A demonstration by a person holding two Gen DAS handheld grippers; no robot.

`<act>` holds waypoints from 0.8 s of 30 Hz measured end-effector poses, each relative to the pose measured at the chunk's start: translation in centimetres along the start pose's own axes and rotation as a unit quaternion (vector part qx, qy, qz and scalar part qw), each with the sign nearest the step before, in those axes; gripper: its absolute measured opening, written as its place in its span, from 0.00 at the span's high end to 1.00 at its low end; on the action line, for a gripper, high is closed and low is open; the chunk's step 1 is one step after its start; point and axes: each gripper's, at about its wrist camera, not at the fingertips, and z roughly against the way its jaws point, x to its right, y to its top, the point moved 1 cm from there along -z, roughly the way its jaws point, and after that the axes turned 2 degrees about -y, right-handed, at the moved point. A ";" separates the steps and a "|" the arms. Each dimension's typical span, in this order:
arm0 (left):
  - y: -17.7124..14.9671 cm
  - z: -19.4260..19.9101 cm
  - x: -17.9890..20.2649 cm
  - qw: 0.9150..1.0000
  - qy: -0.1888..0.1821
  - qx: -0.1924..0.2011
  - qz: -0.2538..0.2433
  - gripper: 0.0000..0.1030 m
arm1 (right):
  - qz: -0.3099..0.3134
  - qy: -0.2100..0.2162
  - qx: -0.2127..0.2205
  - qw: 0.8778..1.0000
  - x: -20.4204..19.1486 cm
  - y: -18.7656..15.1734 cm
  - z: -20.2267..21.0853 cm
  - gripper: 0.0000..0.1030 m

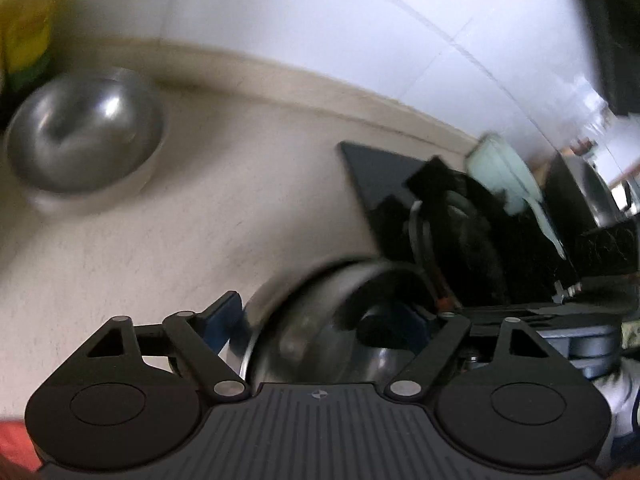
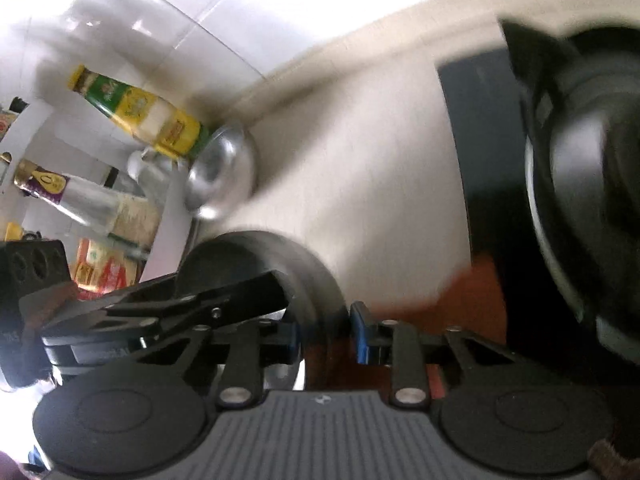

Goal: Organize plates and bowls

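Observation:
In the left wrist view my left gripper (image 1: 320,320) has its jaws spread wide, and a steel bowl (image 1: 316,320) sits between them, tilted on its side; I cannot tell whether the pads touch it. A second steel bowl (image 1: 84,132) rests on the beige counter at the far left. In the right wrist view my right gripper (image 2: 324,332) is shut on the rim of a dark bowl (image 2: 264,264), with the left gripper's black body (image 2: 132,312) reaching into that bowl. The resting steel bowl (image 2: 220,176) shows behind. The frames are blurred by motion.
A black dish rack (image 1: 472,236) holds a pale green plate (image 1: 504,172) and dark dishes (image 2: 580,184) at the right. Oil and sauce bottles (image 2: 140,112) stand on shelves at the left. A white tiled wall (image 1: 360,40) backs the beige counter (image 1: 200,240).

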 end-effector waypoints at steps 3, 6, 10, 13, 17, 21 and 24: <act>-2.2 0.8 -1.1 1.000 -0.010 -0.021 0.016 0.18 | 0.015 0.003 -0.024 1.000 -0.2 -0.2 -0.4 0.75; -3.5 0.9 -2.1 0.999 -0.007 -0.025 0.019 0.18 | -0.017 0.010 -0.058 0.998 1.0 -1.3 -0.1 0.72; -3.1 0.3 -1.7 0.999 -0.012 -0.030 0.019 0.16 | -0.050 0.036 -0.081 0.995 1.5 -2.7 -0.5 0.64; -2.3 -0.6 -1.5 0.998 -0.037 -0.030 0.036 0.20 | -0.047 0.047 -0.073 0.995 1.2 -2.7 -1.4 0.66; -0.9 -1.1 -1.5 0.999 -0.029 -0.013 0.035 0.21 | -0.003 0.027 -0.041 0.999 0.2 -1.6 -1.5 0.70; 0.9 -1.2 -1.9 0.999 -0.017 0.006 0.036 0.20 | 0.005 0.020 -0.026 0.999 0.0 0.4 -2.6 0.71; 1.2 -1.5 -3.0 0.998 -0.017 0.002 0.055 0.19 | 0.006 0.025 -0.039 0.999 0.0 1.7 -4.0 0.71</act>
